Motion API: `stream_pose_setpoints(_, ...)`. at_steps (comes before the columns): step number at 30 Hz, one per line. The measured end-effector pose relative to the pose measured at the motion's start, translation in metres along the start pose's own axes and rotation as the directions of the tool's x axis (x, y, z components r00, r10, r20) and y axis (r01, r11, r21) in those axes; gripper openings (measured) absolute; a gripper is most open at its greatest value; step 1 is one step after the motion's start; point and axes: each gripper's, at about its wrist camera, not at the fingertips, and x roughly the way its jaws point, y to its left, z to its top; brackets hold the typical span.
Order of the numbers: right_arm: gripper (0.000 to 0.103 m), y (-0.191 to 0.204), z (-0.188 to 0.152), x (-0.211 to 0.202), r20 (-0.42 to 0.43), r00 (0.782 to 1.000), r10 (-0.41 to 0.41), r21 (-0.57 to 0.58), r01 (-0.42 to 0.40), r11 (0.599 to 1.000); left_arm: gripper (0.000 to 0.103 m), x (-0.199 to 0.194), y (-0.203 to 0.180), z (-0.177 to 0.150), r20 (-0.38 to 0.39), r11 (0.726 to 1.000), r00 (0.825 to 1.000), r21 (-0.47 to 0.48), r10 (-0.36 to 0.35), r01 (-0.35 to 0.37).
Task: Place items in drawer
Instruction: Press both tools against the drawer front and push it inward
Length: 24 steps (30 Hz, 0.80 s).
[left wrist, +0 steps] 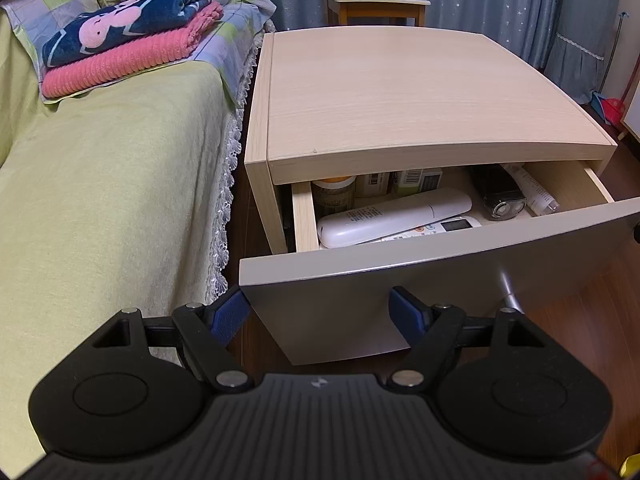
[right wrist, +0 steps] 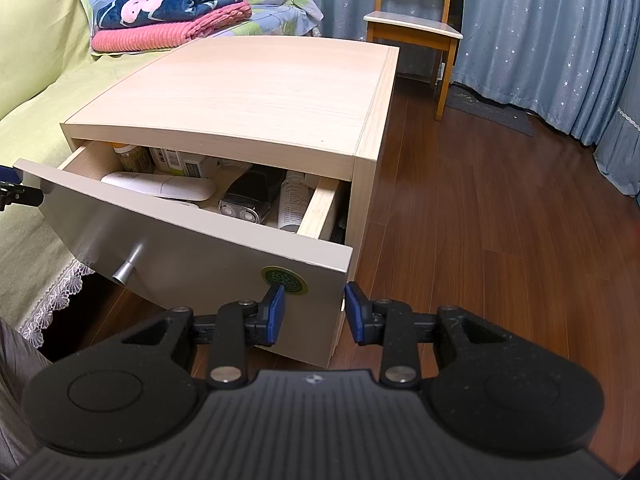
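Pale wooden drawer (left wrist: 440, 248) is seen half open, white remote (left wrist: 394, 214) and black shaver (right wrist: 244, 200) inside at 12 o'clock. Left gripper (left wrist: 320, 312) and right gripper (right wrist: 314, 312) are held wide open, empty. Nightstand top (left wrist: 400, 92) is seen bare; closing is judged left.

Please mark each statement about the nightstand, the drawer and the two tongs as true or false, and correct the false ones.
1. The drawer is open. True.
2. The nightstand top carries a remote control. False: it is bare; the white remote lies in the drawer.
3. The left tongs grip an item. False: they are open and hold nothing.
4. The right tongs are open. True.
5. Folded blankets lie on the bed. True.
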Motion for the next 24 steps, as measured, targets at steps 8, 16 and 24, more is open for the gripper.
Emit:
stream_pose_setpoints(8,0.030,0.002,0.000,0.001,0.003,1.000,-0.002,0.003,0.002,1.000,0.077,0.001,0.001,0.001,0.002,1.000,1.000,0.001,0.001,-0.001)
stream_pose_setpoints(16,0.030,0.008,0.001,-0.002,0.012,1.000,-0.005,0.025,0.005,1.000,0.077,0.002,0.001,0.002,0.004,1.000,1.000,0.000,0.003,-0.003)
stream_pose_setpoints(24,0.030,0.016,0.002,-0.007,0.025,1.000,-0.009,0.064,0.007,0.998,0.077,0.002,0.000,0.003,0.005,1.000,1.000,0.001,0.006,-0.006)
